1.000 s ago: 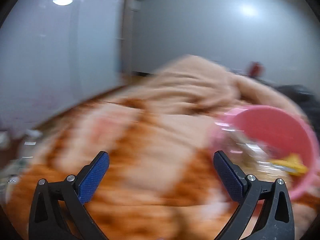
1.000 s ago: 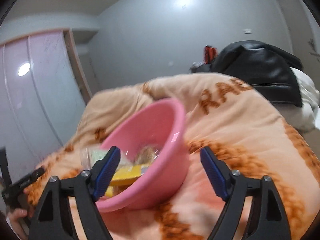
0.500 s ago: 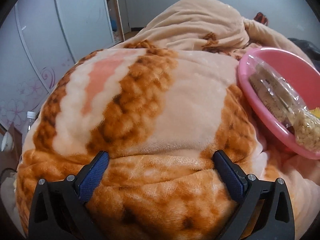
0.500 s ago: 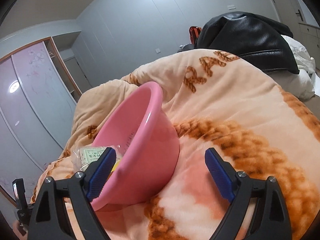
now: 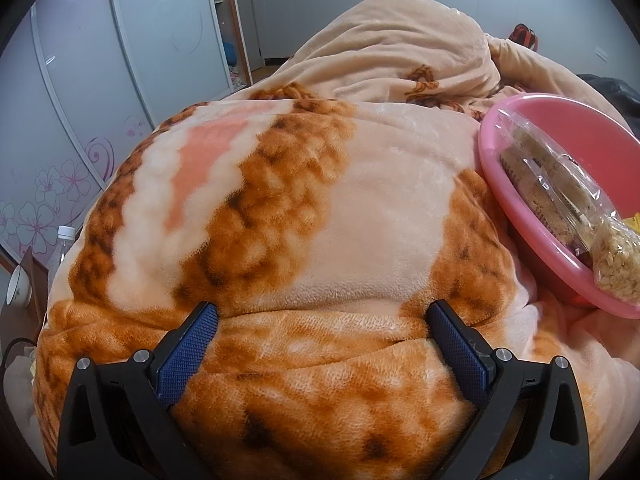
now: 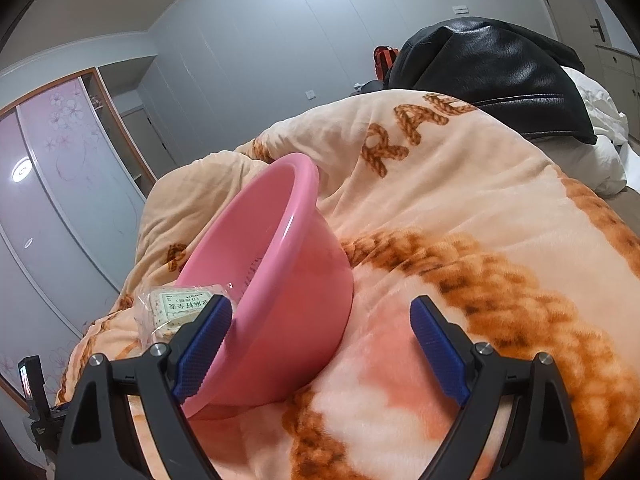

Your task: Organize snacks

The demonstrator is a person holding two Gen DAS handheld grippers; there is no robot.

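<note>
In the left wrist view we see our left gripper (image 5: pixel 322 320) with its jaws standing wide apart, nothing between the blue pads but the fleece blanket (image 5: pixel 360 216) underneath. The pads sit low in the frame, over an orange-brown patch of the print. Further out, at the right edge of the frame, lies the pink basin (image 5: pixel 496 184), tilted on the blanket, its rim toward us. Inside it rest clear-wrapped snack bars (image 5: pixel 548 184), a packet of pale puffed grains (image 5: pixel 616 264) hanging over the lower rim, and a sliver of a yellow packet (image 5: pixel 634 222) at the very edge. At the far left edge we make out a clear plastic bottle (image 5: pixel 60 248) and a white bowl (image 5: pixel 18 286), below a sliding wardrobe door (image 5: pixel 80 120) with flower patterns.

In the right wrist view our right gripper (image 6: pixel 322 320) also has its jaws wide apart and grips nothing. The basin (image 6: pixel 288 280) lies at lower centre, leaning to the left, its outer wall just beside the left pad; whether pad and wall touch we cannot tell. A wrapped snack with a green-and-white label (image 6: pixel 176 306) pokes out of the basin's mouth, left of that pad. The blanket (image 6: pixel 480 208) fills the right half, with knitted-look letters printed on it at upper centre. Beyond it, at upper right, lies a black leather jacket (image 6: pixel 492 68), with white bedding (image 6: pixel 600 136) at the right edge.
</note>
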